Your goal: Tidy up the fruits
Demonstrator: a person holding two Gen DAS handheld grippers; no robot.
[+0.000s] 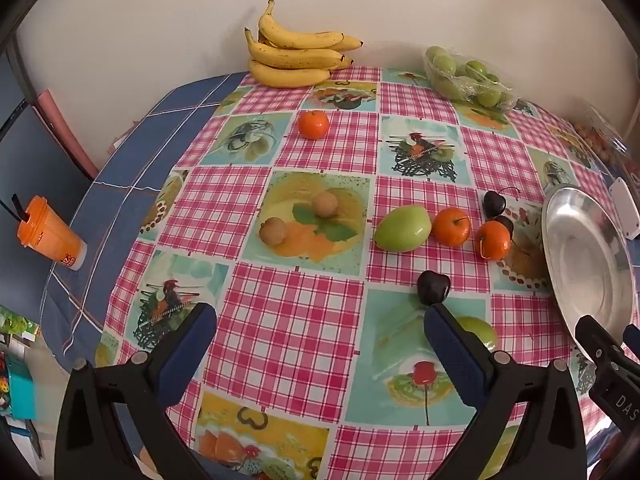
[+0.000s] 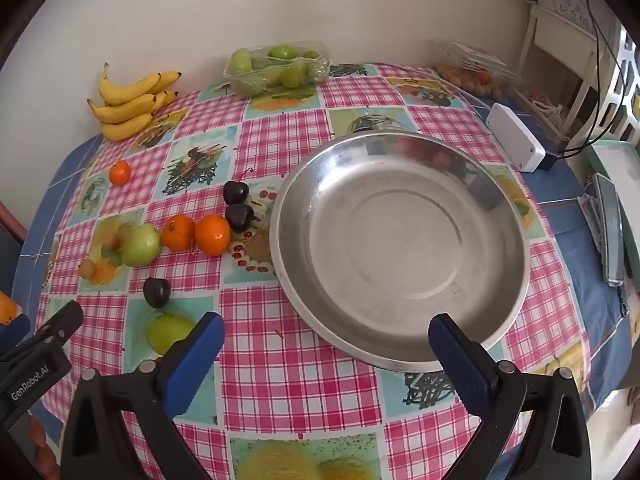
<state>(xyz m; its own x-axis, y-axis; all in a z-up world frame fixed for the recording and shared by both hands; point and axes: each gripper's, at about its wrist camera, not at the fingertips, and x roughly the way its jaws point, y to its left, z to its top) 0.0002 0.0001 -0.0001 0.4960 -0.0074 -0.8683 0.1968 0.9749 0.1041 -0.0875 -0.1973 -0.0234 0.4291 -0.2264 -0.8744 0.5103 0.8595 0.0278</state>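
Hovering with jaws spread wide and empty, the left gripper and right gripper flank a near green fruit. It lies just outside each gripper's inner finger; the empty steel basin sits ahead of the right fingers.

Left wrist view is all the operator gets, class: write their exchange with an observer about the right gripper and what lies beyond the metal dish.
Operator: Is the right gripper holding anything?
Observer: No. The right gripper is wide open and empty, at the near rim of the metal dish.
Operator: What lies past the dish's far side?
Observer: A flat grey object lies on the blue cloth.
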